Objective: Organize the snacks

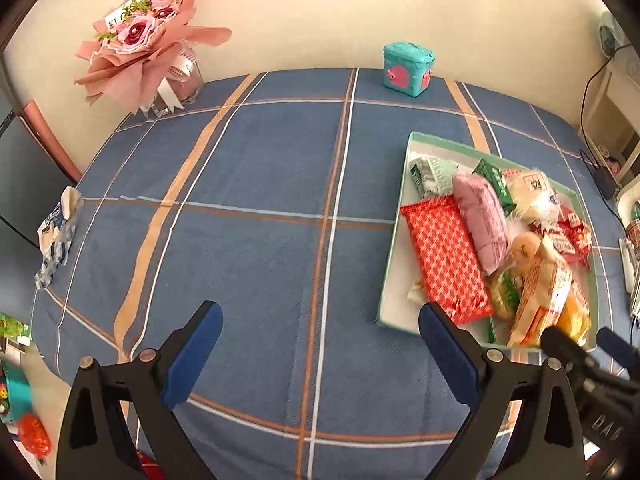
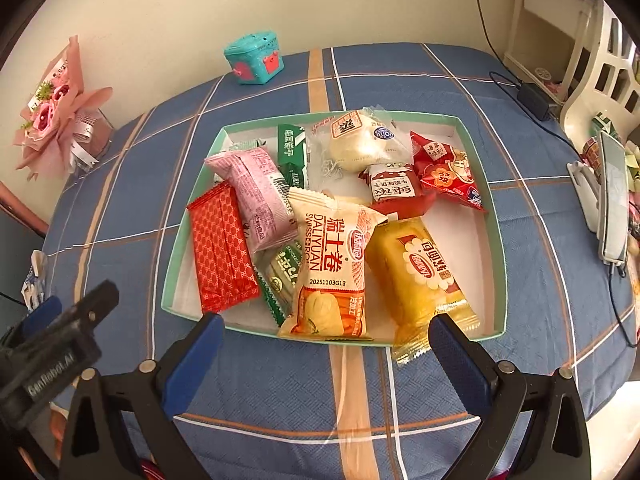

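Observation:
A mint-green box (image 2: 497, 216) (image 1: 412, 140) on the blue checked cloth holds several snack packs: a red patterned pack (image 2: 222, 252) (image 1: 446, 258), a pink pack (image 2: 256, 196) (image 1: 482, 224), a swiss roll pack (image 2: 336, 276), a yellow cake pack (image 2: 420, 276) hanging over the near rim, a white bun (image 2: 362, 144) and red packs (image 2: 444, 170). My right gripper (image 2: 326, 336) stands open just short of the box's near rim, nothing between its fingers. My left gripper (image 1: 320, 332) is open over bare cloth, left of the box. Each gripper shows at the edge of the other's view.
A teal toy box (image 1: 408, 68) (image 2: 256, 58) sits by the far wall. A pink bouquet in a glass vase (image 1: 148, 44) (image 2: 60, 120) stands at the back left. A crumpled wrapper (image 1: 58, 232) lies at the cloth's left edge. A phone on a stand (image 2: 610, 204) and cables lie right.

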`<state>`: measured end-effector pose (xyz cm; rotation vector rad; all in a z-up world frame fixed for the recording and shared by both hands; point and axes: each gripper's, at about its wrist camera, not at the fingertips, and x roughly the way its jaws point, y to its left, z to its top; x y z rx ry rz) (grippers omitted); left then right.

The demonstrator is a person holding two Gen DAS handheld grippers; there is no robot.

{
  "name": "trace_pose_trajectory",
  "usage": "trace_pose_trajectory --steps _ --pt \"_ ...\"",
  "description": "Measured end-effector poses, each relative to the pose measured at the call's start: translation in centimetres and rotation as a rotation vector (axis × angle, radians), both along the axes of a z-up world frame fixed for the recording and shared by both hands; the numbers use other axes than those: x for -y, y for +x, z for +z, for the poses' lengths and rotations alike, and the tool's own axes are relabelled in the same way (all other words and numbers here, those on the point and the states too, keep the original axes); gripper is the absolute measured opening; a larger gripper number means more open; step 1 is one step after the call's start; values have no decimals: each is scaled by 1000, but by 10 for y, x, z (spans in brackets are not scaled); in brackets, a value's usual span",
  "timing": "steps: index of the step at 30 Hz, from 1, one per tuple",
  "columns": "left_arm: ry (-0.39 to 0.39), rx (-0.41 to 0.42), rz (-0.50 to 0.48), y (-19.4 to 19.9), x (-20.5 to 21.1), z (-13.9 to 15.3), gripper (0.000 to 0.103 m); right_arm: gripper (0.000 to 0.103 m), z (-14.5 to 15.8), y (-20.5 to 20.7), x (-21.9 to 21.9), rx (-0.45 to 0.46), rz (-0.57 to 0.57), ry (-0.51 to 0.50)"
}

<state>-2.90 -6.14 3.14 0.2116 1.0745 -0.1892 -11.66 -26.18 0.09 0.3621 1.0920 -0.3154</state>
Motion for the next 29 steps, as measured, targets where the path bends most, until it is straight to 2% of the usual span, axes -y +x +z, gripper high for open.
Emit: trace_pose_trajectory --steps 20,29 --pt "40 22 49 -2 -16 6 99 103 10 1 -7 32 29 -15" --pt "34 25 49 -3 -17 5 99 103 13 2 -7 42 32 -10"
